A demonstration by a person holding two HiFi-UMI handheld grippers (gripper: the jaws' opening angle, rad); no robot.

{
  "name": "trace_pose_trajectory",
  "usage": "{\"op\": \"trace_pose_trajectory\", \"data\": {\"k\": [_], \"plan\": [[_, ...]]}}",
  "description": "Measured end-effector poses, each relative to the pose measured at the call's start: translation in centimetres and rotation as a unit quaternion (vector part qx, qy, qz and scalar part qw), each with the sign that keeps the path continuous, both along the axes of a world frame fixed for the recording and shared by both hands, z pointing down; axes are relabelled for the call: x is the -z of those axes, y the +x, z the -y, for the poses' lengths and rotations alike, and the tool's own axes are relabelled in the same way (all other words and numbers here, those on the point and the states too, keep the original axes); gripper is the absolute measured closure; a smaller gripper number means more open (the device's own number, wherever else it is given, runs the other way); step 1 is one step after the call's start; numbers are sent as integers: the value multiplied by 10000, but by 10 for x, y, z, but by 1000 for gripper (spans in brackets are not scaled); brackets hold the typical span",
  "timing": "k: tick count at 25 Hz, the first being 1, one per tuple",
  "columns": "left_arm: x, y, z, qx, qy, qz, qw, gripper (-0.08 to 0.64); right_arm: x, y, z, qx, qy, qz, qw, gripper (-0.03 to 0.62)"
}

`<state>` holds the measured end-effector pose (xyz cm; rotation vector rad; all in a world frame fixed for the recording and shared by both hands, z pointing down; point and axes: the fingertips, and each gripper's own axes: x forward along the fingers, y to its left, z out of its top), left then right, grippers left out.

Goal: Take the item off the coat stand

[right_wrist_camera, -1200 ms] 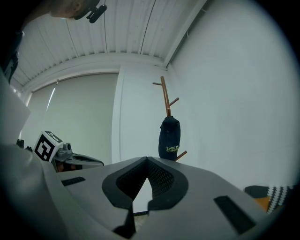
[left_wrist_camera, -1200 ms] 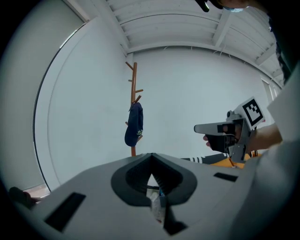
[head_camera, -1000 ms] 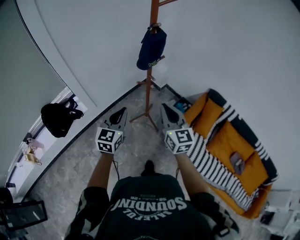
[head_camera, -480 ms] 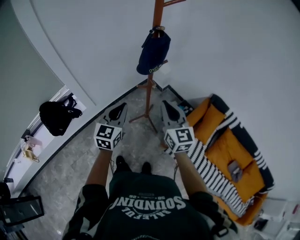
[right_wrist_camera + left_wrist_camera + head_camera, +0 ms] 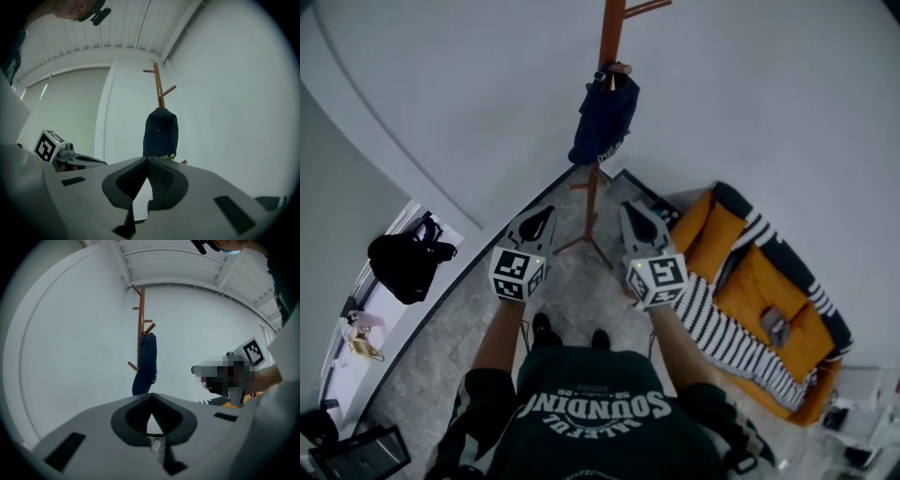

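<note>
On the coat stand (image 5: pixel 610 28), the cap (image 5: pixel 602 112) hangs downward, well ahead of the closed left gripper (image 5: pixel 546 214) and the seemingly nearer, closed right gripper (image 5: pixel 628 212).

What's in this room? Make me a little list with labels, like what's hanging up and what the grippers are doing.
Hanging item: dark blue cap on a peg of the coat stand
Stand: wooden, upright, near the wall corner
Left gripper: shut, empty, apart from the cap
Right gripper: shut, empty, apart from the cap
Nearby: orange sofa at right, black bag at left
</note>
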<state>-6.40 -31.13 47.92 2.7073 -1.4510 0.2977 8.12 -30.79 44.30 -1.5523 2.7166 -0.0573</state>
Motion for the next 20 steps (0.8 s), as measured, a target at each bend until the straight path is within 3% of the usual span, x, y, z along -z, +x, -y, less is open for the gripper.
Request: {"op": "trace_pose_trajectory", "data": {"k": [10,17,20], "plan": [[-8,-15,41,-543,-98,-15,9985,560,-3,-28,26,-430,-8,-66,9991,591],[-15,-8,49,-741,-159,-74,9971,560,-7,-34,29,-408,-82,-129,9991,480],[-15,-8,50,-769,-166,-108,9968,560,-4,-36,27,-378,-119,-147,9991,462]]}}
